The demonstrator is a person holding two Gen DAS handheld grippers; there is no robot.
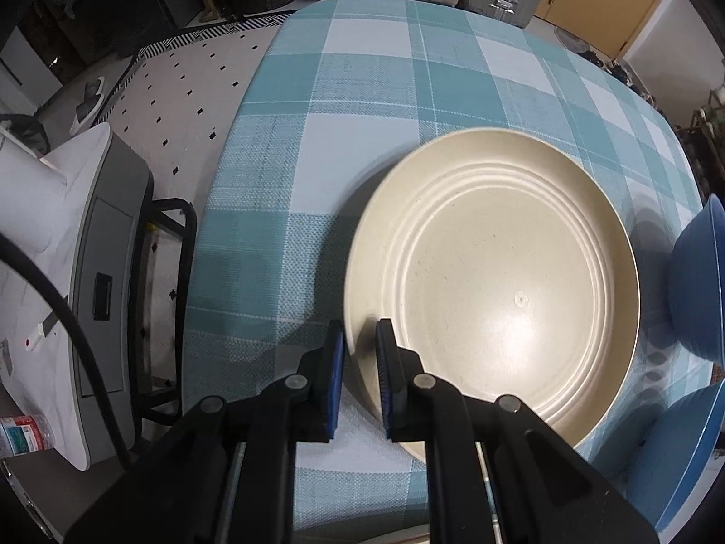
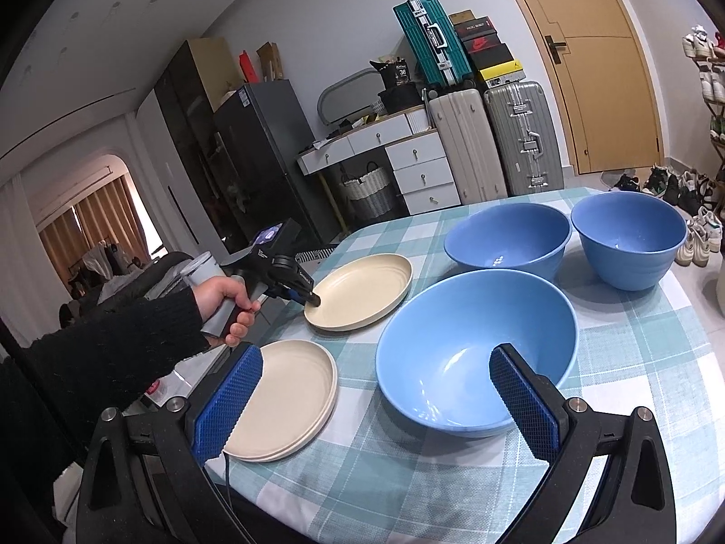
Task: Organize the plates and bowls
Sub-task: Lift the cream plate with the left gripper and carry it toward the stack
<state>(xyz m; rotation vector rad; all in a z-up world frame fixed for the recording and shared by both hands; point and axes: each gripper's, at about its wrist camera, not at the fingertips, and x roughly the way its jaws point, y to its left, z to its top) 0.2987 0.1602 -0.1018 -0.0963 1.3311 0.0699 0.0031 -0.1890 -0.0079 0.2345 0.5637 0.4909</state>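
My left gripper (image 1: 360, 353) is shut on the near rim of a cream plate (image 1: 494, 290), one pad inside the rim and one outside. The right wrist view shows that gripper (image 2: 313, 300), held by a hand in a black sleeve, at the left edge of the same plate (image 2: 362, 290). A stack of two cream plates (image 2: 290, 399) lies closer to me. Three blue bowls stand to the right: a large one (image 2: 476, 344) in front and two (image 2: 507, 235) (image 2: 630, 240) behind. My right gripper (image 2: 376, 356) hangs open over the front of the table, holding nothing.
The table (image 1: 362, 104) wears a teal checked cloth, and its left edge drops to a tiled floor (image 1: 190, 86). A grey chair with white cloth (image 1: 90, 245) stands left of it. Suitcases (image 2: 494, 145), a drawer unit (image 2: 408, 163) and a shoe rack (image 2: 707, 90) line the far wall.
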